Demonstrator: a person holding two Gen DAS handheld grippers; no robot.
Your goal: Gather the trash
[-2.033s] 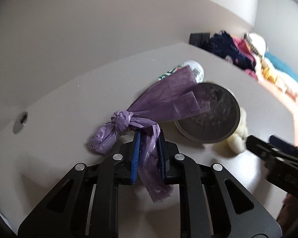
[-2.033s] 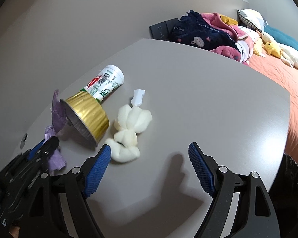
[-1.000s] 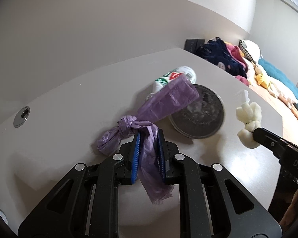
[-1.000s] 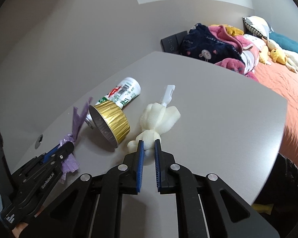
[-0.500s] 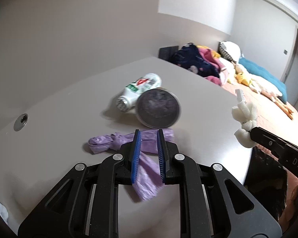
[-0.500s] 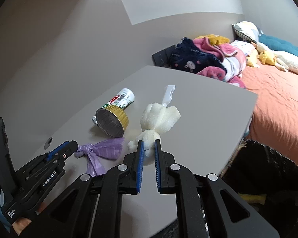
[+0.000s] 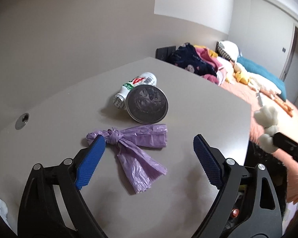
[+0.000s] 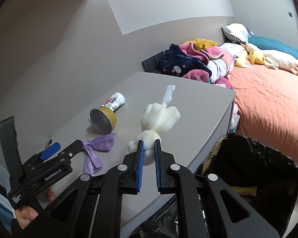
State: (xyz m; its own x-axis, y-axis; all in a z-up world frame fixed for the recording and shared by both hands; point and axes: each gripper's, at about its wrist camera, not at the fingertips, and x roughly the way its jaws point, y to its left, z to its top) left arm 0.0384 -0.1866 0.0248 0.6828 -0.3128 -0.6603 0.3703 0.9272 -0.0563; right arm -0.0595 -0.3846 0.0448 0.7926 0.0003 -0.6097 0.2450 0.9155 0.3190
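Note:
A knotted purple plastic bag (image 7: 137, 144) lies on the grey table (image 7: 198, 99), between the open fingers of my left gripper (image 7: 147, 148). It also shows in the right wrist view (image 8: 97, 148). Behind it lie a gold foil cup (image 7: 147, 104) on its side and a small white bottle (image 7: 137, 84). My right gripper (image 8: 148, 150) is shut on a white foam wad (image 8: 159, 119) and holds it above the table's right edge. The wad also shows in the left wrist view (image 7: 267, 122).
A black-lined trash bin (image 8: 248, 168) stands on the floor just right of the table. A bed with an orange cover (image 8: 272, 99), clothes (image 8: 192, 59) and soft toys lies beyond. A round grommet hole (image 7: 22, 120) is at the table's left.
My left gripper has opened and let go of the purple bag, which now lies flat on the table. My right gripper has carried the foam wad up and to the right, near the bin.

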